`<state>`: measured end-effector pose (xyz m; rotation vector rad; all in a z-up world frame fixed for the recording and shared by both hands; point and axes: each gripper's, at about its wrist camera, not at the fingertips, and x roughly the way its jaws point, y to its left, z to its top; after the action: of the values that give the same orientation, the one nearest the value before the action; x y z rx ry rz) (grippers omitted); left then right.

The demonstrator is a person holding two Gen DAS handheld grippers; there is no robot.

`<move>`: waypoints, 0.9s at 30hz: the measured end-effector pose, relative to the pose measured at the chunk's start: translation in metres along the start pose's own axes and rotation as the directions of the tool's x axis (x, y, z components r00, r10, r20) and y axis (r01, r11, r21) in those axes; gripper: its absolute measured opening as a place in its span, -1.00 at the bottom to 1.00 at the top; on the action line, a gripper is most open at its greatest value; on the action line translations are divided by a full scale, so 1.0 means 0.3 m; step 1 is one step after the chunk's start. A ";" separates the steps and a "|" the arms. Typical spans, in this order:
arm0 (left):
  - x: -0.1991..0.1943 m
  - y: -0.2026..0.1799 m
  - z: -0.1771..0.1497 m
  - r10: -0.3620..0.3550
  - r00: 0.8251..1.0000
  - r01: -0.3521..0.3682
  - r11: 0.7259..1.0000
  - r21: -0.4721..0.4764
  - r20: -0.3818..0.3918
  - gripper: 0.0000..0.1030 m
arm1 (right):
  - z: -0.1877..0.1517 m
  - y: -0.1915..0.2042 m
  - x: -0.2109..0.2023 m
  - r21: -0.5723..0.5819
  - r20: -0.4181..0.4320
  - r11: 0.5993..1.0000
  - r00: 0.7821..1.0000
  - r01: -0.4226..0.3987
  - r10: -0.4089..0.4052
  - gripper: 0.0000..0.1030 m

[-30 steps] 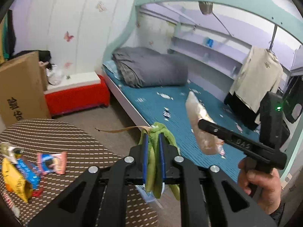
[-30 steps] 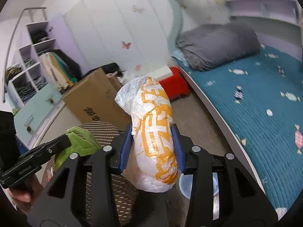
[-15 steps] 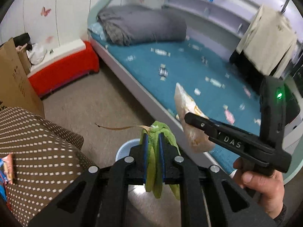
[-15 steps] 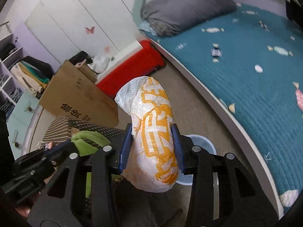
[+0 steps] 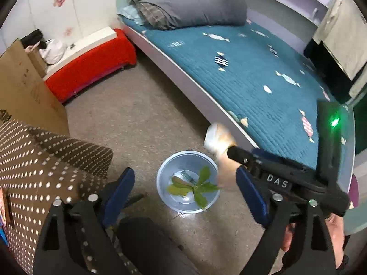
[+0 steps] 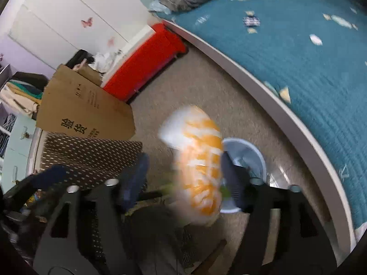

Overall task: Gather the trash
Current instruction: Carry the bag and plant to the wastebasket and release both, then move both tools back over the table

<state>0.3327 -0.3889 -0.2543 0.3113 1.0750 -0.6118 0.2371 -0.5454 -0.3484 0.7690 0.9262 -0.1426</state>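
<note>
Left gripper [image 5: 185, 192]: fingers spread wide, blue pads apart, nothing between them. It hangs above the floor, over the near side of the bin.

Right gripper [image 6: 183, 178]: fingers parted wide. An orange-and-white plastic bag [image 6: 197, 167] sits in the gap, close against the right finger and clear of the left one; the frame is motion-blurred there, so whether the bag touches that finger cannot be told. Seen from the left wrist, the same gripper [image 5: 231, 160] reaches in from the right with the bag [image 5: 219, 141] at its tips, above the right rim of the bin.

Bin [image 5: 160, 174]: pale blue, round, standing on the beige floor [image 5: 137, 119] between the desk and the bed. In the right wrist view its rim [image 6: 247, 143] shows just past the bag.

Green leaves [image 5: 195, 186]: lying spread out on the bottom of the bin, beside a small pale scrap.

Desk [image 5: 34, 165]: brown cloth with white dots, at the near left; a bit of coloured wrapper shows at its left edge.

Cardboard box [image 5: 20, 87]: brown, standing just beyond the desk at the left.

Red storage bench [image 5: 91, 61]: white top, against the far wall, left of the bed.

Bed [image 5: 252, 68]: teal quilted cover with a candy print, white curved frame, along the right; folded grey duvet [image 5: 190, 6] at its far end.
</note>
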 end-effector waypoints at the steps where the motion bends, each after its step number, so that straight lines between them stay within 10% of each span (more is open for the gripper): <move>1: -0.016 0.007 -0.006 0.001 1.000 0.000 1.000 -0.014 0.014 0.73 | -0.009 -0.006 -0.002 0.008 0.002 1.000 1.000 0.002 -0.002 0.65; 15: -0.261 0.044 -0.122 0.024 0.980 -0.015 0.999 -0.047 0.200 0.81 | -0.072 0.074 -0.223 -0.028 0.131 0.996 0.988 0.080 -0.076 0.88; 27: -0.562 0.107 -0.217 0.075 0.926 -0.061 0.997 -0.050 0.371 0.85 | -0.097 0.350 -0.435 -0.151 0.252 0.987 0.968 0.056 -0.016 0.88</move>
<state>0.2489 -0.2767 -0.1355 0.1879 0.7048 -0.5608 0.1822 -0.4765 -0.2029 0.5730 0.7019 -0.1918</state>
